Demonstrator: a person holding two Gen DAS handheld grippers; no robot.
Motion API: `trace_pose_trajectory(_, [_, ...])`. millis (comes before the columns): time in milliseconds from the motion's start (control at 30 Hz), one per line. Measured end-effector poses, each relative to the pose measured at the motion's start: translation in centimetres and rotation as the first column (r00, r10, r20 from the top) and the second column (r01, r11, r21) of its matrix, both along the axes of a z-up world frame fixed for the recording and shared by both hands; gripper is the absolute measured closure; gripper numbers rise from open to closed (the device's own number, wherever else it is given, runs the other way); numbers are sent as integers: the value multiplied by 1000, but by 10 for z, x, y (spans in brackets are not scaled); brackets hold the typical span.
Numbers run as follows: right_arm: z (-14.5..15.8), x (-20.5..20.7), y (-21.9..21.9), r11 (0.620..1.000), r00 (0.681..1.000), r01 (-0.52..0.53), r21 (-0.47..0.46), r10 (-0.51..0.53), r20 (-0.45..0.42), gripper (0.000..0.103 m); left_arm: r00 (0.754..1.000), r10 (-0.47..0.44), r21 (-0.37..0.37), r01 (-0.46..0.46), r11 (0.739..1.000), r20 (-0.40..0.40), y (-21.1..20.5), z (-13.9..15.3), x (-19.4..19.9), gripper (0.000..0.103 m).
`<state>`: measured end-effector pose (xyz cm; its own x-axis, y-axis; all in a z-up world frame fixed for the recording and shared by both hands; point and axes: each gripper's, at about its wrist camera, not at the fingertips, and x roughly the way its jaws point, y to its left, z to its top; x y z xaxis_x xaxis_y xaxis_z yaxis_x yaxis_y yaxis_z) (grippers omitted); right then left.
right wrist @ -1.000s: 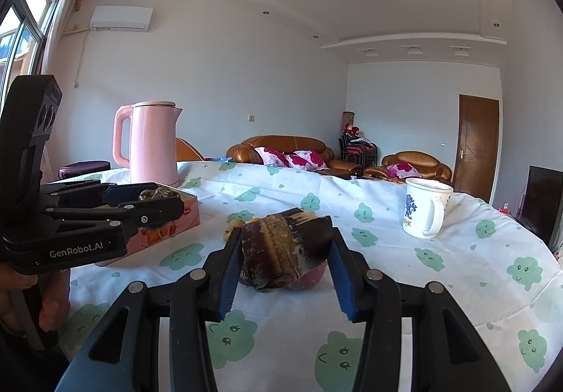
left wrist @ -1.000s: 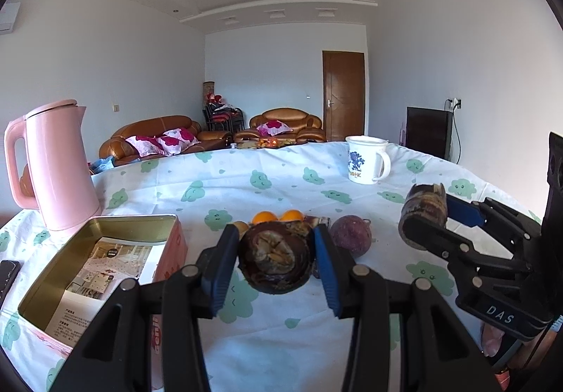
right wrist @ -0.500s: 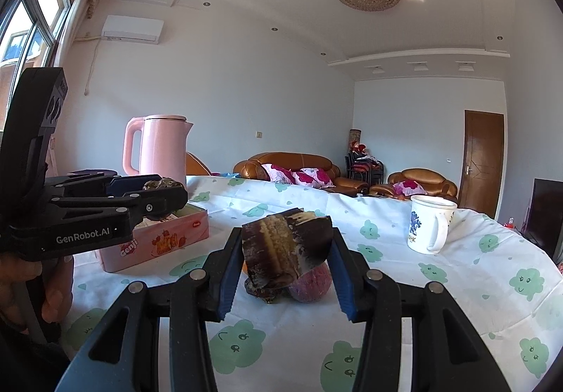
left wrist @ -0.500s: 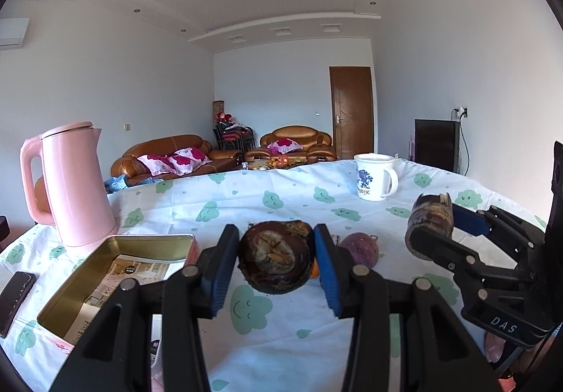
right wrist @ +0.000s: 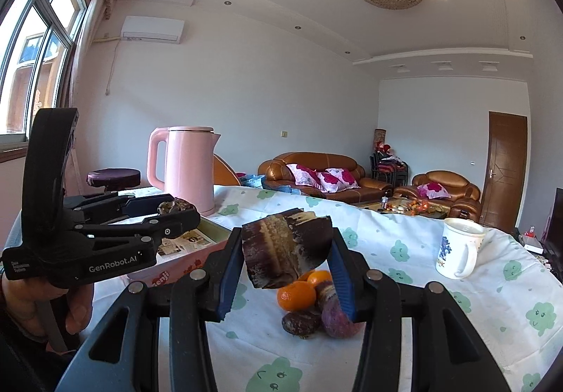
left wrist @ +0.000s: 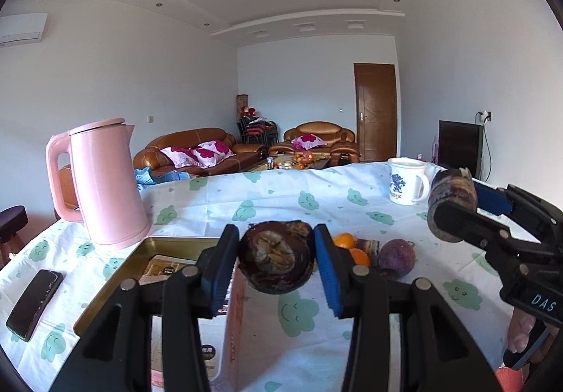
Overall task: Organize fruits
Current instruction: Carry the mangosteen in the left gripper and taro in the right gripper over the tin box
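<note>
Both tongs are up off the counter (left wrist: 267,202) and each one has something in its bite. The left tongs (left wrist: 278,260) are clamped on a dark round fruit shell (left wrist: 276,261), its hollow, brownish inside facing the camera, blue pads pressing on either side. The right tongs (right wrist: 286,251) grip a dark, ragged piece of peel (right wrist: 286,251), streaked brown and cream, held out level above the cloth.

Down on the counter sits the rest of the fruit in a tight little huddle: two small oranges (right wrist: 297,295) touching each other, a purple fruit (right wrist: 334,314) just beside them, and a dark brown fruit (right wrist: 301,321) in front. From the left wrist view the same cluster lies past the held shell, between the two tongs.

On the left side of the counter, an open gold-lined tin (left wrist: 147,261) with printed paper in its bottom, pink on the outside. The left tongs hang near the tin's right edge. A tall pink kettle (left wrist: 102,184) stands just behind the tin, a black phone (left wrist: 33,304) lies flat to its left, and a white mug (left wrist: 408,182) with a blue picture stands well apart on the far right. A hand (right wrist: 38,300) wraps the left handle.
</note>
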<state>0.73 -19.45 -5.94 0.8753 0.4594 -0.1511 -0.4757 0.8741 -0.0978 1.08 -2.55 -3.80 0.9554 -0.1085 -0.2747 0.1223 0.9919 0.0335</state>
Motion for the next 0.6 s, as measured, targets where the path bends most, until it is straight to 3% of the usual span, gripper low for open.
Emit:
trace_pose_trajectory(233, [15,20,38,995,994,-96,-34,94,-53,55,991,88,-20,-90,996,-100,35,-5,21,58])
trace_pose_trajectory(600, [19,62,104,972,971,-210,-104,195,-140,55,967,181,5,-184,983,-181,84,-10,49,57])
